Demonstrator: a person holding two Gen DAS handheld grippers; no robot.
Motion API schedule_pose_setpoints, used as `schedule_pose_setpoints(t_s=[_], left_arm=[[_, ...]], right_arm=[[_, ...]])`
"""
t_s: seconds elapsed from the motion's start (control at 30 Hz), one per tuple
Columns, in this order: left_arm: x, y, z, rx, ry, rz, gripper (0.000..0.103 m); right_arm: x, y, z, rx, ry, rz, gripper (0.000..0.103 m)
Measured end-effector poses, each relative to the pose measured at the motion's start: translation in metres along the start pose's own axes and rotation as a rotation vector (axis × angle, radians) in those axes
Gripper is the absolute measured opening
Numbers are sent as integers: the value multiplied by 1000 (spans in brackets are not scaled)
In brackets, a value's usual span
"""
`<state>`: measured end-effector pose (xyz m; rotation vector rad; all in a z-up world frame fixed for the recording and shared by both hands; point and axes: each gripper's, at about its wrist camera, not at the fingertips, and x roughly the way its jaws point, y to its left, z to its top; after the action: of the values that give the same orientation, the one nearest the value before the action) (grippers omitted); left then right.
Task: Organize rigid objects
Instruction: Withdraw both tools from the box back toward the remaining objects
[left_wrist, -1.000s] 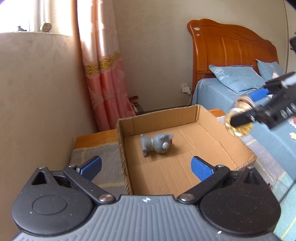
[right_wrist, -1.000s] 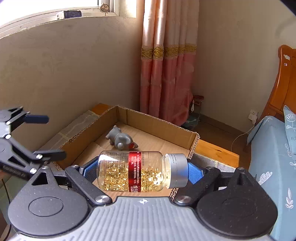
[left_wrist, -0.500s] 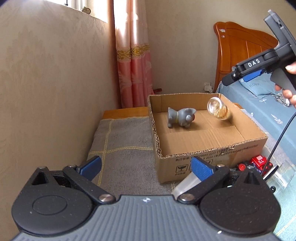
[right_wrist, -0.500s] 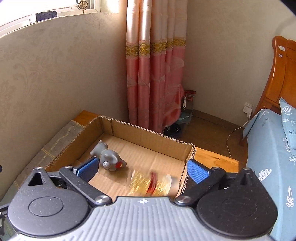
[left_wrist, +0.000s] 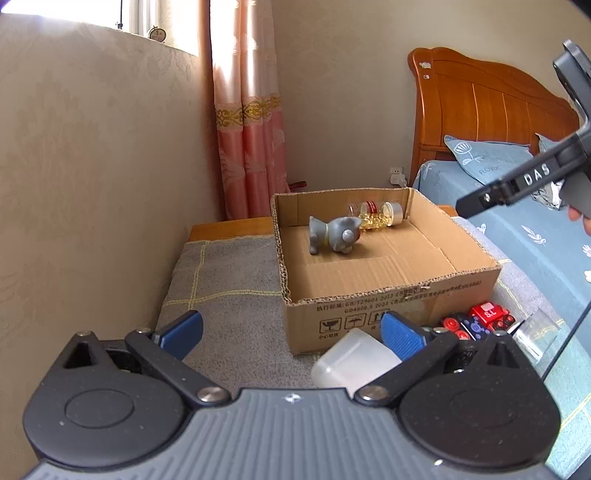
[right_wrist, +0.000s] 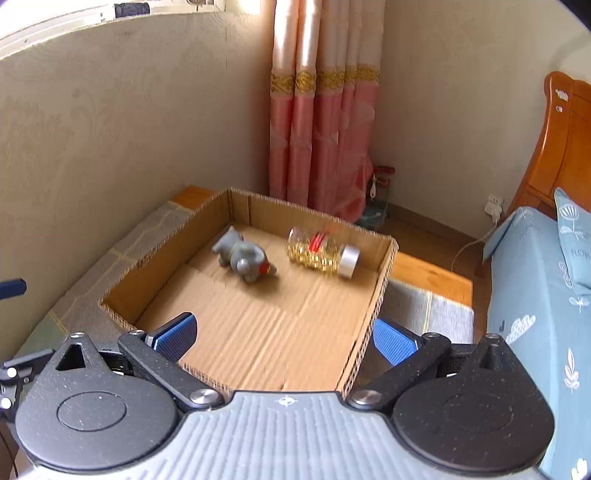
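Bottle (right_wrist: 322, 254) of gold capsules lay on its side in the cardboard box (left_wrist: 391, 295), near the far wall, silver cap toward the right wall. Looked blurred in the right wrist view, so possibly not at rest. Grey animal figure (right_wrist: 243, 258) lay just beside it, apart. Right gripper (right_wrist: 284, 338) stood wide open over the near box edge, gripping nothing. Left gripper (left_wrist: 291, 334) also wide open, empty, low over the grey cloth (left_wrist: 225, 291) in front of the box. White translucent cup (left_wrist: 352, 363) sat just beside its right finger, not clamped. Red toy blocks (left_wrist: 480, 319) and a clear container (left_wrist: 535, 332) remained outside the box, to its right. Judged the cup light, stiff, thin-walled and a bit slick: best taken across the rim with light squeeze. Blocks small and hard: pinch across flat sides.
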<state>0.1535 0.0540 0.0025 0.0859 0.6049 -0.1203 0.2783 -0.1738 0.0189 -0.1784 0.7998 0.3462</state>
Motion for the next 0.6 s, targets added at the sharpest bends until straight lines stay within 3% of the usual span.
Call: schedule_pose_setpoints(t_s=[0.23, 0.6], left_arm=[[1, -9, -12, 18, 44, -11, 102], [1, -32, -32, 75, 101, -59, 102]], right_arm=[[7, 0, -48, 22, 73, -57, 103], [14, -29, -112, 177, 156, -97, 103]])
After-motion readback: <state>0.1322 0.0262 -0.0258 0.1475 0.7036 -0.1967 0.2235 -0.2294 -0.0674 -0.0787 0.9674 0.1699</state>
